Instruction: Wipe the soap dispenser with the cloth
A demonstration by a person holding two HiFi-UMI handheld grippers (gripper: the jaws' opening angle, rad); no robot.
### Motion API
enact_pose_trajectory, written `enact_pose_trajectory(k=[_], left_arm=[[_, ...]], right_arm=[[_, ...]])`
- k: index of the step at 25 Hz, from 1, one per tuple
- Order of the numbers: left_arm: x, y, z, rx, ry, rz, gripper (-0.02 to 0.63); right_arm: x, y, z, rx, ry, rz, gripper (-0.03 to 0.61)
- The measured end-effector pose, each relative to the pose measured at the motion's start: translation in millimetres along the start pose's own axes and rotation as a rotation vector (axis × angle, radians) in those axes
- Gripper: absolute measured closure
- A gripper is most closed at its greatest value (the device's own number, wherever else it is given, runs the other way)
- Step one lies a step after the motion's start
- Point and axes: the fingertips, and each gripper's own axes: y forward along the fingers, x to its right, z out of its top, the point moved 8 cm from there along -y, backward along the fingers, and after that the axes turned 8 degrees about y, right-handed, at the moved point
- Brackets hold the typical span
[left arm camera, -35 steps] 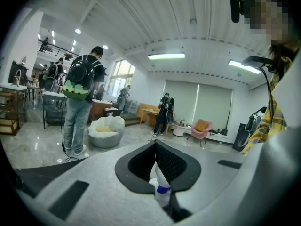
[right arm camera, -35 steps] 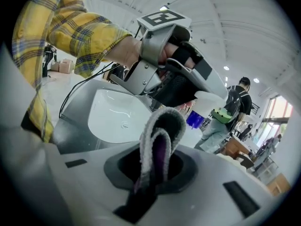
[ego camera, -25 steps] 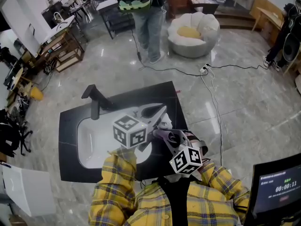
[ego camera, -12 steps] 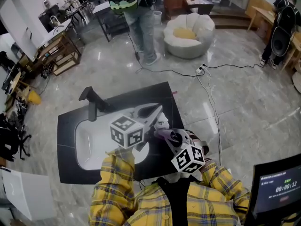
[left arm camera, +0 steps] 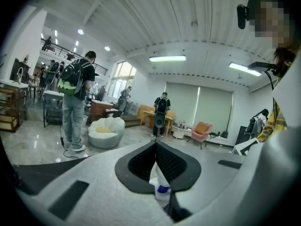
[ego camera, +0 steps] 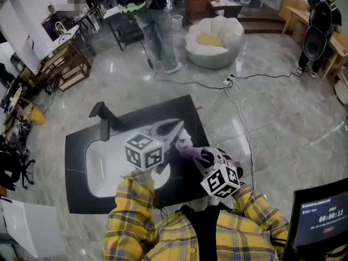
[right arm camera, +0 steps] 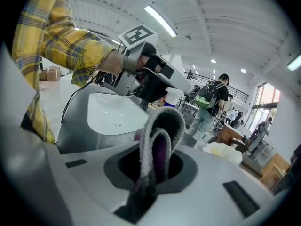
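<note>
Soap dispenser (ego camera: 184,141) pinched in left hand-held gripper (ego camera: 178,129), jaws clamped tight on it, white bottle with blue band showing between pads. Sits over right end of white sink (ego camera: 103,165) in black counter (ego camera: 76,145). Right hand-held gripper (ego camera: 196,156) closed on purple-grey cloth (right arm camera: 157,145), folded loop poking out of jaws, just near-right of dispenser. Touching or not, can't tell tbh.

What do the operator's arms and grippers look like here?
Both sleeves are yellow plaid flannel with dark lines. The left gripper and right gripper are pale grey, beak-shaped shells with black textured pads inside the jaws. Each carries a white cube printed with black square markers.
</note>
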Motion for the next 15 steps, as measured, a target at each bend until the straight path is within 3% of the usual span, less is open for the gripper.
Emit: enact_pose_trajectory(k=[15], left_arm=[[7.6, 1.1, 2.0, -0.01, 0.064, 0.05, 0.609]], right_arm=[[35.4, -23.4, -7.1, 0.045, 0.116, -0.1, 0.531]])
